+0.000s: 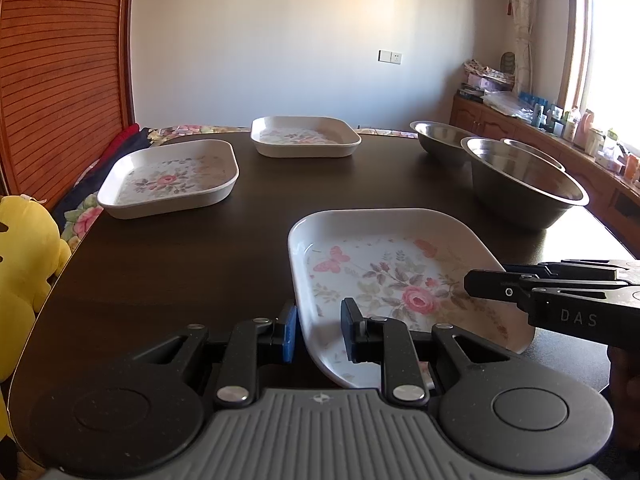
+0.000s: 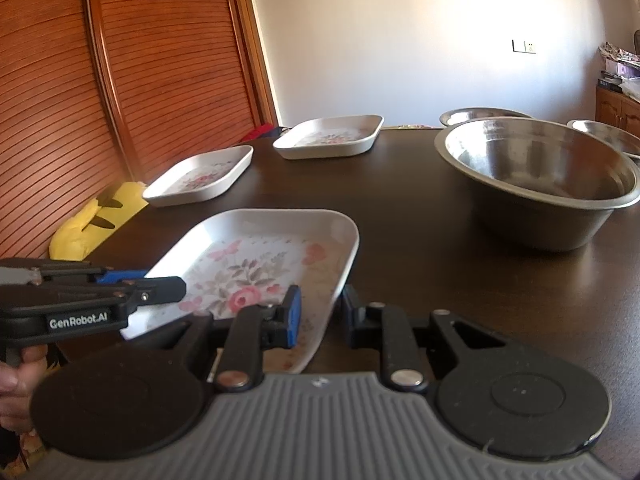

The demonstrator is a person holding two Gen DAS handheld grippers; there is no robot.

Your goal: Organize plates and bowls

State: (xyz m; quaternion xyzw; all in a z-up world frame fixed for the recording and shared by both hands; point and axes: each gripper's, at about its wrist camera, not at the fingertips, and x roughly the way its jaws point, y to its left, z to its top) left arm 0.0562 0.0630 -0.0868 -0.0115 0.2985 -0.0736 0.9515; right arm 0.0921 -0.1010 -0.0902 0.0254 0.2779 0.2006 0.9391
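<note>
I had both claws clamped on the near plate (image 1: 384, 276), left claw (image 1: 318, 332) on its left rim and right claw (image 2: 320, 316) on its right, because two-sided holding kept it steady above the table (image 1: 180, 264) for stacking

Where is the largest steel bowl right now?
The largest steel bowl stands on the table's right side, beyond the nearest floral plate, with two more steel bowls behind it.

Third bowl (image 1: 534, 152) mostly hidden behind nearer bowl (image 1: 524, 184).
</note>
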